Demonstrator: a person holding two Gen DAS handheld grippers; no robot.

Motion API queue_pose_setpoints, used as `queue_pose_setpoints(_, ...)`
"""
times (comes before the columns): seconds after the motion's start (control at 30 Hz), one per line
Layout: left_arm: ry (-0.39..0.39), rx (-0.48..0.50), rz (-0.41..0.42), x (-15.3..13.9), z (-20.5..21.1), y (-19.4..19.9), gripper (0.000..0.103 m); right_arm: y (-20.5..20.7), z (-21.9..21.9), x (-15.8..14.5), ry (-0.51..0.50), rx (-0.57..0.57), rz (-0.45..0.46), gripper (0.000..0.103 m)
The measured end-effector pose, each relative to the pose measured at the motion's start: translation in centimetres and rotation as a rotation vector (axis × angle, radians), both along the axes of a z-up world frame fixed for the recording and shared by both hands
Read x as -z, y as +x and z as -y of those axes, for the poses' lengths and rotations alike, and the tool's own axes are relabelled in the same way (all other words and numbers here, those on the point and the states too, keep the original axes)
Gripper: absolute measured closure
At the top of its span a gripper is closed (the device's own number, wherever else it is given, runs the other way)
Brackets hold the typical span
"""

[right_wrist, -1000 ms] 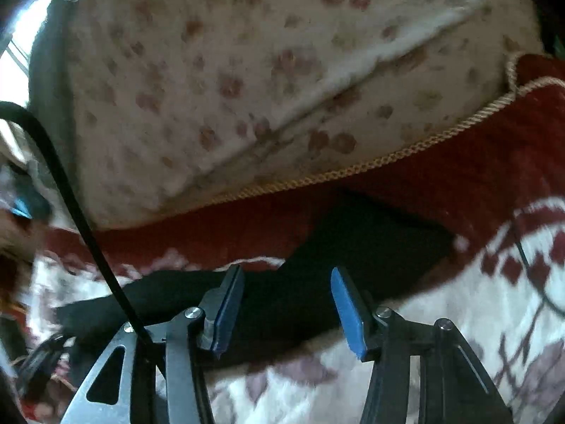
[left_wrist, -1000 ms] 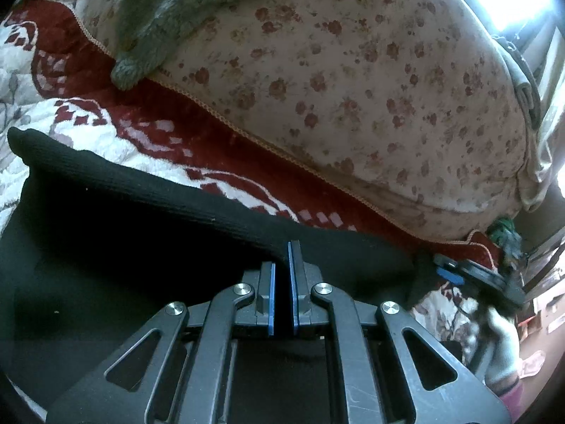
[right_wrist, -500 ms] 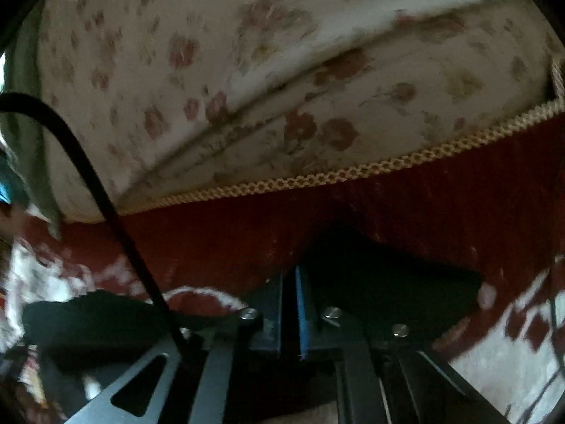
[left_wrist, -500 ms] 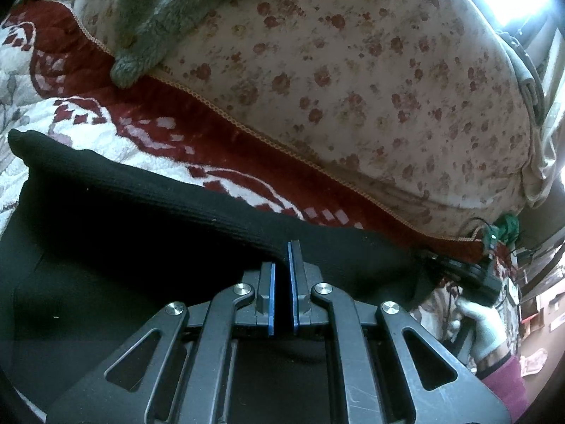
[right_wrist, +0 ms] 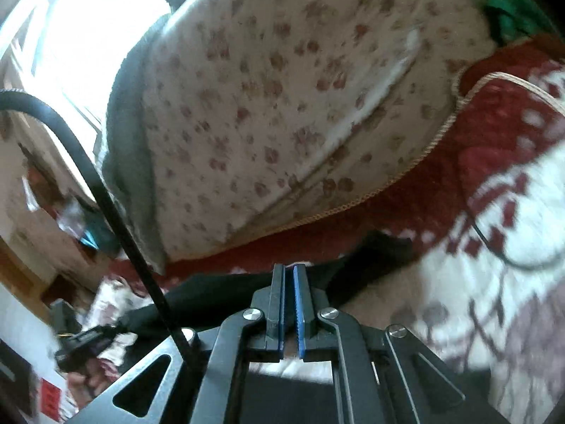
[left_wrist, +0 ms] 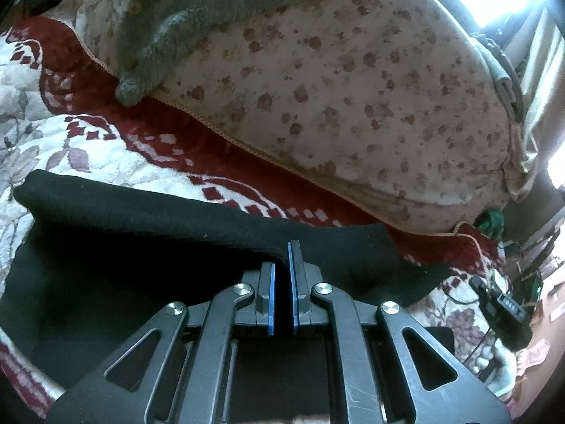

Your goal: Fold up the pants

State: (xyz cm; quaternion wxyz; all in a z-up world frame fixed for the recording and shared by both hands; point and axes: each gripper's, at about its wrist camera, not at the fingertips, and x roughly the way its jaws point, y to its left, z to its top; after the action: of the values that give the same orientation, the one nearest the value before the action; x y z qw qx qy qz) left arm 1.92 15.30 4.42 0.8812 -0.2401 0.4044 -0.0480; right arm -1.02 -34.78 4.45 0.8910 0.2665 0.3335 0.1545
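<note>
Left gripper (left_wrist: 281, 265) clamped on pants (left_wrist: 141, 247), right gripper (right_wrist: 289, 282) pinching another edge. Pants mostly flat on quilt (left_wrist: 88, 152), just below floral pillow (left_wrist: 353, 106). Probably mid first fold; still need carrying over, laying down, smoothing.

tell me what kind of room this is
Most likely a bedroom: black pants lie on a red-and-white quilted bedspread, beside a big floral-print duvet bundle, with a bright window behind.
</note>
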Motion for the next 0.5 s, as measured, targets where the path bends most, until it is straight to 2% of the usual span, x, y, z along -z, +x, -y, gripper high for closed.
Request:
queue_pose_setpoints(0.1, 0.032, -0.008, -0.003, 0.4, 0.2, -0.8, 0.098, -1.3, -1.1, 1.8, -0.015, 0.02, -0.05, 0.099)
queue_pose_setpoints(0.2, 0.03, -0.023, -0.039, 1.5, 0.2, -1.0, 0.098, -1.2, -0.2, 4.9, -0.008, 0.071, -0.164, 0.096)
queue_pose_setpoints(0.23, 0.03, -0.024, -0.041, 1.7, 0.2, -1.1, 0.098, -1.3, 0.1, 6.0, 0.051, 0.092, -0.197, 0.091)
queue_pose_setpoints(0.3, 0.033, -0.024, -0.042, 1.7, 0.1, -1.2, 0.098, -1.7, 0.7, 6.9, 0.163, 0.097, -0.203, 0.069)
queue_pose_setpoints(0.33, 0.034, -0.023, -0.041, 1.6, 0.1, -1.2, 0.098, -1.8, 0.4, 7.3, 0.212, 0.092, -0.206, 0.05)
queue_pose_setpoints(0.37, 0.034, -0.025, -0.041, 1.6, 0.1, -1.2, 0.098, -1.6, 0.2, 7.6, 0.221, 0.082, -0.215, 0.041)
queue_pose_setpoints(0.43, 0.034, -0.028, -0.04, 1.6, 0.1, -1.2, 0.098, -0.5, -0.7, 8.5, 0.202, 0.068, -0.277, 0.041)
queue_pose_setpoints(0.5, 0.035, -0.033, -0.04, 1.6, 0.1, -1.2, 0.098, 0.7, -1.1, 8.8, 0.178, 0.095, -0.284, 0.041)
